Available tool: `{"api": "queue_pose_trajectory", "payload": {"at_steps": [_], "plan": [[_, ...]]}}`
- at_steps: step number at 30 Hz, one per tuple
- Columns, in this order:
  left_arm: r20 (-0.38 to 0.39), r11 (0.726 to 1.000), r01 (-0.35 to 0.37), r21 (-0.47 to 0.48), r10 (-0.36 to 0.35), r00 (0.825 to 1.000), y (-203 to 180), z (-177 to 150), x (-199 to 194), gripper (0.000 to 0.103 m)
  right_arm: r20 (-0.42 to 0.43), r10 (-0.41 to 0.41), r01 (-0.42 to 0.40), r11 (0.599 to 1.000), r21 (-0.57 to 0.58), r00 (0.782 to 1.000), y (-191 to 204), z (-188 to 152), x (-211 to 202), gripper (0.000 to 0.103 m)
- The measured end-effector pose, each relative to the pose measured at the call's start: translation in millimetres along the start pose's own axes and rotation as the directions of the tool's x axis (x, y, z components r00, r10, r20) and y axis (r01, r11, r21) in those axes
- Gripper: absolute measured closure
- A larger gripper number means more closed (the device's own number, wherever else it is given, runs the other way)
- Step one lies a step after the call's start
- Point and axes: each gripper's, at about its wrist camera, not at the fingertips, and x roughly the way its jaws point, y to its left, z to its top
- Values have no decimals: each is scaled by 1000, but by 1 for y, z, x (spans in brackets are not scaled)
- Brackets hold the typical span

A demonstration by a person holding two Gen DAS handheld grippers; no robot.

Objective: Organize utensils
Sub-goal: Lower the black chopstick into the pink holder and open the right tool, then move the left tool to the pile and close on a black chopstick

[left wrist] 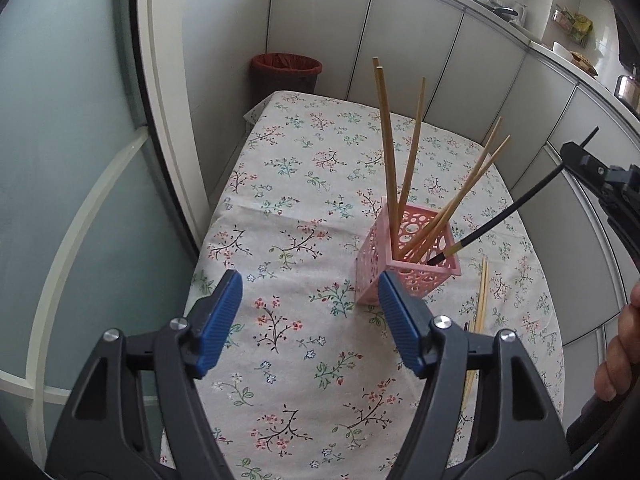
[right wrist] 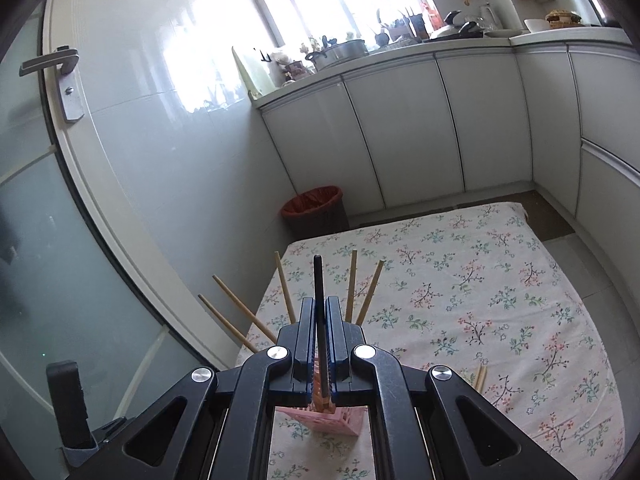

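Note:
A pink perforated holder (left wrist: 404,264) stands on the floral tablecloth (left wrist: 304,200) with several wooden chopsticks (left wrist: 386,140) leaning in it. My right gripper (left wrist: 576,160) is shut on a black chopstick (left wrist: 500,218) whose tip is inside the holder. In the right wrist view the gripper (right wrist: 320,308) clamps the black chopstick (right wrist: 319,280) above the holder (right wrist: 320,420). My left gripper (left wrist: 310,300) is open and empty, just left of the holder above the cloth. More wooden chopsticks (left wrist: 480,304) lie on the cloth right of the holder.
A dark bin with a red liner (left wrist: 286,72) stands on the floor past the table's far end. White cabinets (right wrist: 440,120) line the far side, with a cluttered counter (right wrist: 400,40) above. A glass door (left wrist: 60,160) is at the left.

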Motion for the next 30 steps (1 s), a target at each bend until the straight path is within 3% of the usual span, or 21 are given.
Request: {"api": "queue_pose_trajectory", "payload": {"at_steps": [7, 9, 11, 13, 16, 23, 30], "plan": [[-20, 1000, 17, 8, -17, 1000, -4, -3, 4, 32, -48, 27, -24, 999, 48, 998, -10, -6, 18, 95], [-21, 1000, 23, 15, -23, 1000, -6, -3, 5, 32, -55, 27, -24, 998, 60, 998, -12, -6, 17, 85], [-26, 999, 32, 21, -31, 999, -9, -4, 6, 32, -44, 33, -30, 998, 64, 998, -14, -5, 11, 68], [-33, 999, 40, 33, -39, 999, -13, -6, 7, 32, -29, 39, -37, 998, 57, 999, -15, -3, 1, 60], [-57, 997, 67, 48, -64, 996, -19, -9, 11, 32, -40, 39, -37, 999, 39, 998, -19, -1, -14, 54], [-126, 989, 102, 103, -89, 988, -43, -23, 21, 32, -127, -69, 68, 998, -8, 990, -45, -16, -39, 39], [-220, 974, 142, 175, -102, 970, -80, -43, 37, 32, -278, -184, 194, 981, 6, 943, -93, -45, -50, 33]]}}
